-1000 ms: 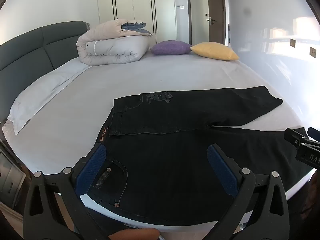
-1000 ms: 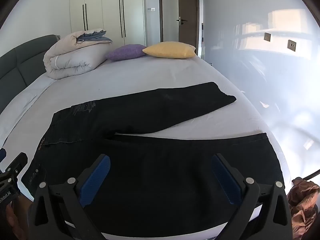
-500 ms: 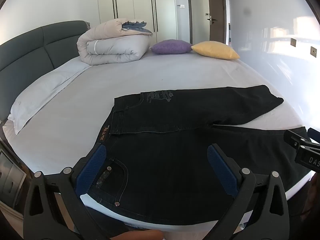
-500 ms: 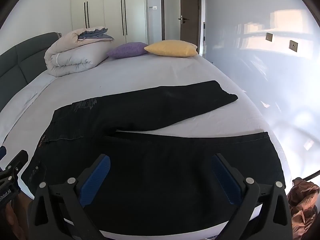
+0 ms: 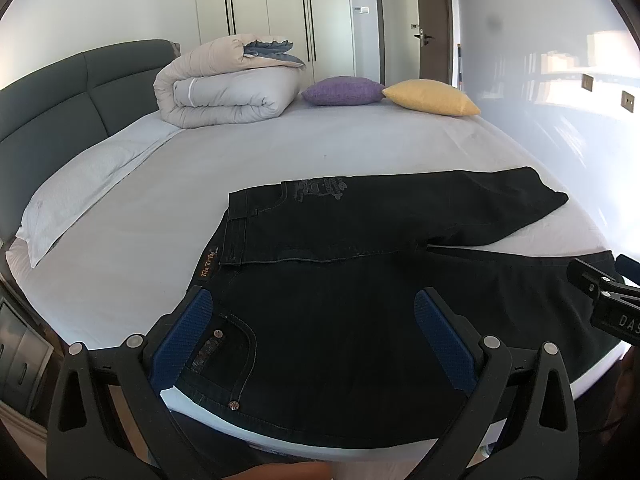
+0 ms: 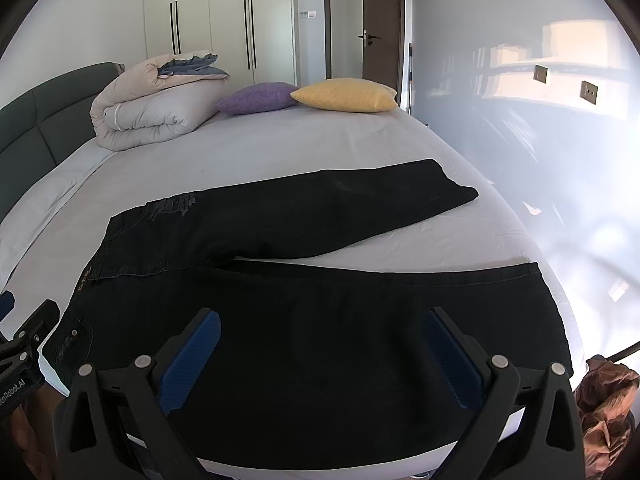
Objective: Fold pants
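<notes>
Black jeans (image 5: 360,272) lie flat on the bed, waistband to the left, legs spread apart to the right; they also show in the right wrist view (image 6: 304,320). My left gripper (image 5: 316,336) is open and empty, hovering over the near hip and back pocket (image 5: 216,352). My right gripper (image 6: 320,356) is open and empty, hovering over the near leg. The far leg (image 6: 360,200) angles away toward the right. Each gripper shows at the edge of the other's view.
A grey-sheeted bed (image 5: 320,152) with a dark headboard (image 5: 60,92) at left. A rolled duvet (image 5: 228,96), a purple pillow (image 5: 340,90) and a yellow pillow (image 5: 432,98) sit at the far side. A white pillow (image 5: 76,196) lies at left. Brown cloth (image 6: 608,400) sits beside the bed.
Both grippers have drifted slightly back and up; the pants look a little lower in view. The pants have not moved.
</notes>
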Demonstrator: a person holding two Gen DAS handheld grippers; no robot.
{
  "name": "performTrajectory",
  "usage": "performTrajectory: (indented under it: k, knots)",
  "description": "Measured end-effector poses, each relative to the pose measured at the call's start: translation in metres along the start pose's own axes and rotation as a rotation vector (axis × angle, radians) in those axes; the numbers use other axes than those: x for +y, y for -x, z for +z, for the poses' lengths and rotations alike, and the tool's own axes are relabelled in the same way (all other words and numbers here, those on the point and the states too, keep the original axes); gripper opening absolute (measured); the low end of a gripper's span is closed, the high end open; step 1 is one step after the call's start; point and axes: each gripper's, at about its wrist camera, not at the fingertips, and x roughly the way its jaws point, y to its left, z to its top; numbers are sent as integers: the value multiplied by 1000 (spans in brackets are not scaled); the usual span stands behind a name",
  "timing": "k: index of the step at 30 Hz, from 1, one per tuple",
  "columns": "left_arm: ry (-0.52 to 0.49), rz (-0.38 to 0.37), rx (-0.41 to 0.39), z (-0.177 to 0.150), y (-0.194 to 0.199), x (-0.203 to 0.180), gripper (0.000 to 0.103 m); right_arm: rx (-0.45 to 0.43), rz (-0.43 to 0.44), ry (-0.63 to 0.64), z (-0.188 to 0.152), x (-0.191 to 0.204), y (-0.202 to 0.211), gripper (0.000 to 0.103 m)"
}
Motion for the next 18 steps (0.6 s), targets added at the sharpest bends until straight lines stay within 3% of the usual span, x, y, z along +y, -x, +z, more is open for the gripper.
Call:
performTrajectory:
  k: [18]
  knots:
    - [0, 0, 3, -5, -2, 3, 103, 9, 3, 1, -5, 5, -4, 103]
